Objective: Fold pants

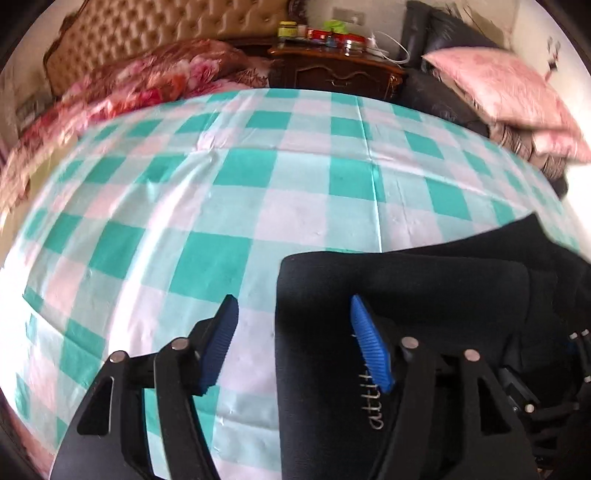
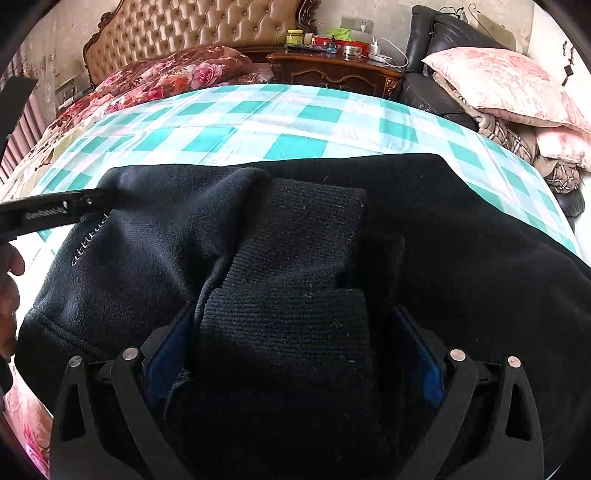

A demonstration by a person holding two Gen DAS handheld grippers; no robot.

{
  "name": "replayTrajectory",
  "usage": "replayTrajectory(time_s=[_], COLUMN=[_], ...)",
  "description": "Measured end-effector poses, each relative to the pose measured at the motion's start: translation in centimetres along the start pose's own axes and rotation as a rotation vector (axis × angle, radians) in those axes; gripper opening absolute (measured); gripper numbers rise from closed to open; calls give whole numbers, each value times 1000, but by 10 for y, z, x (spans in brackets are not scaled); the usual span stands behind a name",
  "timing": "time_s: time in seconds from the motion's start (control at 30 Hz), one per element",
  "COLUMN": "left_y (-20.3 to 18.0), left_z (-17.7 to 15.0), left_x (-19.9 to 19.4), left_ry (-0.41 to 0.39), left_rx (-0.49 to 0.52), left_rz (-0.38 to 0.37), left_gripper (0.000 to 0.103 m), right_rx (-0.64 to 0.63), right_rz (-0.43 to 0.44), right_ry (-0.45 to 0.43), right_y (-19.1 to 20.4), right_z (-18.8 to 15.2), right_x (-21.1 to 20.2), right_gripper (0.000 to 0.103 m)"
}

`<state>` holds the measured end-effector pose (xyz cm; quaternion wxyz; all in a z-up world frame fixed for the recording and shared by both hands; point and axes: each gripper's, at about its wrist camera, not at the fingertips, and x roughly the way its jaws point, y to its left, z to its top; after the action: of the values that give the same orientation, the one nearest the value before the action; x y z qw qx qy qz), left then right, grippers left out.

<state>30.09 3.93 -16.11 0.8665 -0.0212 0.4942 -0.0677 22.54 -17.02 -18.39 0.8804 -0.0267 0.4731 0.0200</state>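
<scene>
Checkered teal-and-white sheet (image 1: 229, 192) covers the bed that carries the work, with a tufted headboard (image 2: 207, 29) and a dark nightstand (image 2: 332, 72) beyond its far edge and pink pillows (image 2: 502, 85) stacked off its right side. Black pants (image 2: 303, 236) lie bunched along the near edge of the bed, partly folded, with ribbed cuffs piled on top of the fleece body and a small stitched word showing near the left end.

At the left end of the garment, the left gripper (image 1: 293, 343) stands with its jaws apart and nothing pinched: one blue pad is over bare sheet, the other is over the cloth at the fold's edge. The right gripper (image 2: 291, 354) has the ribbed cuff bundle between its blue pads; the cloth fills the gap, though shadow hides whether the pads are really pressing, so I cannot tell if it is gripping.

The main risk, as I judge it, is the released left end. That thick fleece fold is rounded rather than creased, so it may spring back open or slide. If the right side lifts or drags the cuffs while the left end is free, the whole stack could skew, and the cuffs could slip apart. The garment sits close to the near edge, so a pull toward the person may tip part of it off the bed.
</scene>
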Motion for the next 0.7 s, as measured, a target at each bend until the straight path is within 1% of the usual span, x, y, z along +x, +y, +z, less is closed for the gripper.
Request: replayTrajectory(time_s=[0.07, 0.13, 0.17, 0.27, 0.33, 0.4, 0.5, 0.57, 0.6, 0.67, 0.7], left_y=[5, 7, 7, 3, 5, 6, 6, 12, 17, 22, 23], left_z=[-7, -24, -36, -67, -94, -111, -122, -122, -122, -123, -124], left_x=[-13, -35, -44, -61, -69, -67, -58, -52, -48, -47, -47], left_ry=[-40, -93, -103, -119, -116, -98, -98, -91, -81, -85, -87], left_rx=[-26, -55, -70, -69, -109, -133, -141, -180, -206, -223, -218], left_rz=[-3, -24, -38, -38, -80, -92, -102, -134, -157, -187, -194], left_gripper=[59, 59, 59, 59, 60, 60, 61, 64, 68, 69, 69], right_rx=[-1, 3, 3, 5, 5, 5, 3, 1, 2, 15, 18], right_rz=[2, 4, 4, 5, 3, 0, -5, -8, -7, 1, 8], right_ry=[0, 0, 0, 0, -4, -8, -15, -18, -15, -7, -5], right_y=[-1, -1, -1, -2, -1, 0, 1, 1, 1, -1, -2], right_z=[0, 0, 0, 0, -1, -1, -3, -3, -3, 0, 2], right_x=[0, 1, 1, 1, 0, 0, -1, -1, -1, -5, -7], right_gripper=[95, 95, 95, 95, 95, 95, 95, 95, 95, 95, 94])
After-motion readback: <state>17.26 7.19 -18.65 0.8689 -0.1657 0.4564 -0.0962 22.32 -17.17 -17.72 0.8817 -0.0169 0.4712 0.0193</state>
